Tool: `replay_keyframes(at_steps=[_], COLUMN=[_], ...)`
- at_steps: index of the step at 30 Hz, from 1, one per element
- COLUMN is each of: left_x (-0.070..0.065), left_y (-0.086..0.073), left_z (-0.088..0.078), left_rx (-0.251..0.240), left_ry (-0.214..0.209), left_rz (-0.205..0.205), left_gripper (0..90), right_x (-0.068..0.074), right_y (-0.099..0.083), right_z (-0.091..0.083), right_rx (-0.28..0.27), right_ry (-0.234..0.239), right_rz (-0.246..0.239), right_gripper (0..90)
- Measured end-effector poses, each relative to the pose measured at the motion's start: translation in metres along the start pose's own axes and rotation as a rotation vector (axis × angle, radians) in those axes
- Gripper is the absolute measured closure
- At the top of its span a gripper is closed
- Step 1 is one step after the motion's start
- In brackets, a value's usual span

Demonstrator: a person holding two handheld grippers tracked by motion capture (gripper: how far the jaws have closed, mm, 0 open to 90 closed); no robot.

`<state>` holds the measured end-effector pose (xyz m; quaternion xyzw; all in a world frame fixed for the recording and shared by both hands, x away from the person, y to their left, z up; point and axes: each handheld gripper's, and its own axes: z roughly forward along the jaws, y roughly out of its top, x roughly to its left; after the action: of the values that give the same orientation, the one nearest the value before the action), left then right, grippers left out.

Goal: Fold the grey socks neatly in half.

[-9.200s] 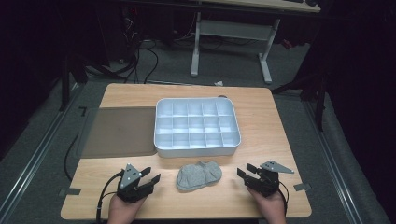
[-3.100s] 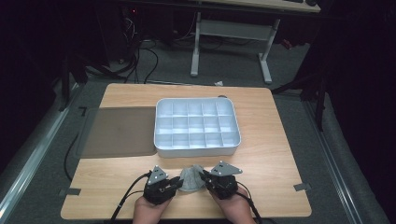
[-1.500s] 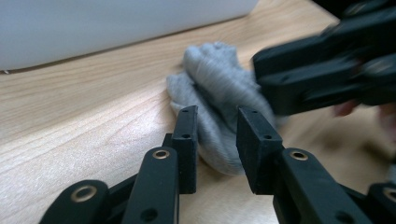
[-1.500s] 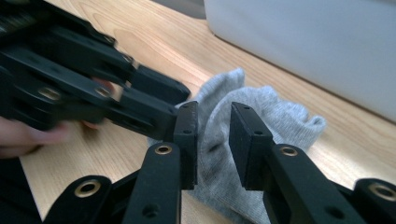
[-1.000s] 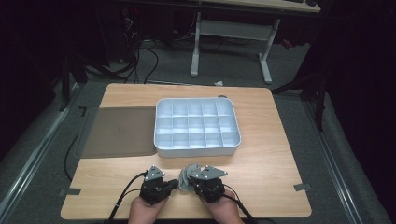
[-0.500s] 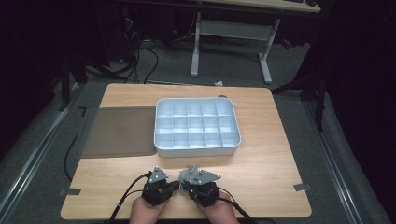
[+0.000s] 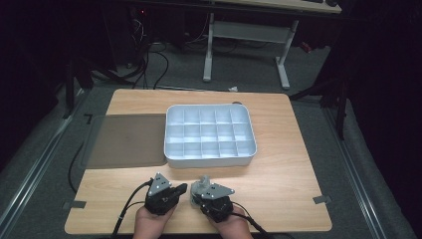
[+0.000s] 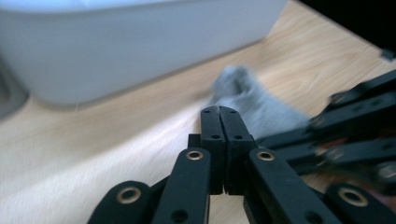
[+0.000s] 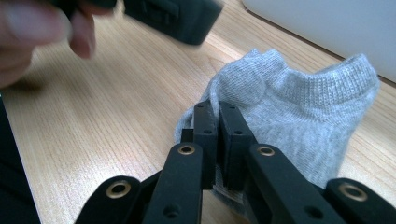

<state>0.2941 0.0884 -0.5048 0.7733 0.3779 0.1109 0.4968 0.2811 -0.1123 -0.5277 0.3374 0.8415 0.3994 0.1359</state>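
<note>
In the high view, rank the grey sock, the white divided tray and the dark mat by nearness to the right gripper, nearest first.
1. Grey sock: bunched at the right gripper, whose jaws are shut on its edge.
2. White divided tray: just beyond, toward the table's middle.
3. Dark mat: farthest, off to the left beside the tray.

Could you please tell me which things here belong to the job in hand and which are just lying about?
In the job:
- small grey knitted sock
- right claw, shut on the sock
- left claw, shut

Lying about:
- white plastic compartment tray
- flat grey-brown mat
</note>
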Motion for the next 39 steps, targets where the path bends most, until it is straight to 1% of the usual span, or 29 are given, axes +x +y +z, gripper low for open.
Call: replay_keyframes(at_steps=[1, 2, 4, 5, 6, 9, 10, 11, 12, 13, 17, 20, 22, 23, 24, 25, 26, 27, 28, 29, 30, 31, 32, 34, 35, 36, 39], left_x=[-0.007, -0.007, -0.012, -0.014, -0.014, -0.012, -0.012, -0.007, -0.007, -0.004, -0.002, -0.001, -0.001, -0.001, -0.001, -0.001, -0.001, -0.001, -0.001, -0.001, -0.001, -0.001, -0.001, -0.001, -0.001, -0.001, -0.001], left_y=[0.004, 0.004, 0.005, 0.004, 0.003, 0.0, 0.0, -0.003, -0.003, -0.004, -0.006, -0.007, -0.008, -0.008, -0.008, -0.008, -0.008, -0.009, -0.009, -0.009, -0.009, -0.009, -0.009, -0.009, -0.009, -0.009, -0.009], left_z=[0.004, 0.004, 0.01, 0.018, 0.021, 0.026, 0.026, 0.029, 0.029, 0.03, 0.032, 0.033, 0.033, 0.034, 0.034, 0.034, 0.034, 0.034, 0.034, 0.034, 0.034, 0.034, 0.034, 0.034, 0.034, 0.034, 0.035], left_rx=[-0.014, -0.014, -0.007, 0.011, 0.021, 0.042, 0.042, 0.056, 0.056, 0.065, 0.075, 0.075, 0.075, 0.075, 0.075, 0.075, 0.074, 0.073, 0.073, 0.073, 0.073, 0.071, 0.071, 0.071, 0.072, 0.071, 0.074], left_ry=[-0.008, -0.008, -0.017, -0.022, -0.021, -0.01, -0.01, -0.003, -0.003, -0.002, 0.0, -0.001, 0.002, 0.003, 0.003, 0.004, 0.004, 0.005, 0.005, 0.005, 0.005, 0.004, 0.004, 0.003, 0.003, 0.002, -0.001], left_rz=[0.023, 0.023, 0.033, 0.038, 0.041, 0.045, 0.045, 0.032, 0.032, 0.022, 0.018, 0.02, 0.022, 0.021, 0.021, 0.022, 0.023, 0.028, 0.028, 0.029, 0.03, 0.029, 0.029, 0.032, 0.033, 0.034, 0.043], left_gripper=[90.0, 90.0, 90.0, 90.0, 90.0, 90.0, 90.0, 90.0, 90.0, 90.0, 90.0, 90.0, 90.0, 90.0, 90.0, 90.0, 90.0, 90.0, 90.0, 90.0, 90.0, 90.0, 90.0, 90.0, 90.0, 90.0, 90.0], right_x=[0.0, 0.0, 0.001, 0.001, 0.001, 0.001, 0.001, 0.001, 0.001, 0.001, 0.001, 0.0, 0.0, -0.001, -0.001, -0.002, -0.003, -0.009, -0.009, -0.013, -0.015, -0.023, -0.023, -0.025, -0.026, -0.026, -0.028], right_y=[0.0, 0.0, -0.001, -0.001, -0.001, -0.001, -0.001, -0.001, -0.001, -0.001, -0.001, -0.001, 0.0, 0.001, 0.001, 0.002, 0.003, 0.008, 0.008, 0.01, 0.011, 0.011, 0.011, 0.008, 0.003, 0.003, -0.005], right_z=[0.0, 0.0, 0.0, 0.0, 0.0, 0.0, 0.0, 0.0, 0.0, 0.0, 0.0, -0.001, -0.003, -0.012, -0.012, -0.017, -0.021, -0.031, -0.031, -0.034, -0.035, -0.034, -0.034, -0.03, -0.026, -0.026, -0.022], right_rx=[-0.002, -0.002, -0.004, -0.007, -0.006, -0.006, -0.006, -0.007, -0.007, -0.009, -0.007, -0.008, -0.013, -0.052, -0.052, -0.07, -0.082, -0.111, -0.111, -0.116, -0.115, -0.093, -0.093, -0.071, -0.043, -0.043, -0.008], right_ry=[-0.003, -0.003, -0.004, -0.003, -0.003, -0.003, -0.003, -0.001, -0.001, 0.001, 0.001, 0.008, 0.02, 0.042, 0.042, 0.039, 0.031, 0.002, 0.002, -0.011, -0.02, -0.026, -0.026, -0.024, -0.024, -0.024, -0.033], right_rz=[0.0, 0.0, 0.001, 0.004, 0.005, 0.008, 0.008, 0.01, 0.01, 0.011, 0.01, 0.015, 0.02, 0.025, 0.025, 0.026, 0.024, 0.019, 0.019, 0.016, 0.021, 0.03, 0.03, 0.022, 0.016, 0.016, 0.014], right_gripper=[88.0, 88.0, 87.9, 87.9, 87.8, 87.6, 87.6, 87.1, 87.1, 86.6, 85.7, 83.8, 81.0, 81.3, 81.3, 83.1, 84.8, 87.7, 87.7, 88.6, 89.0, 88.9, 88.9, 88.8, 88.3, 88.3, 87.6])
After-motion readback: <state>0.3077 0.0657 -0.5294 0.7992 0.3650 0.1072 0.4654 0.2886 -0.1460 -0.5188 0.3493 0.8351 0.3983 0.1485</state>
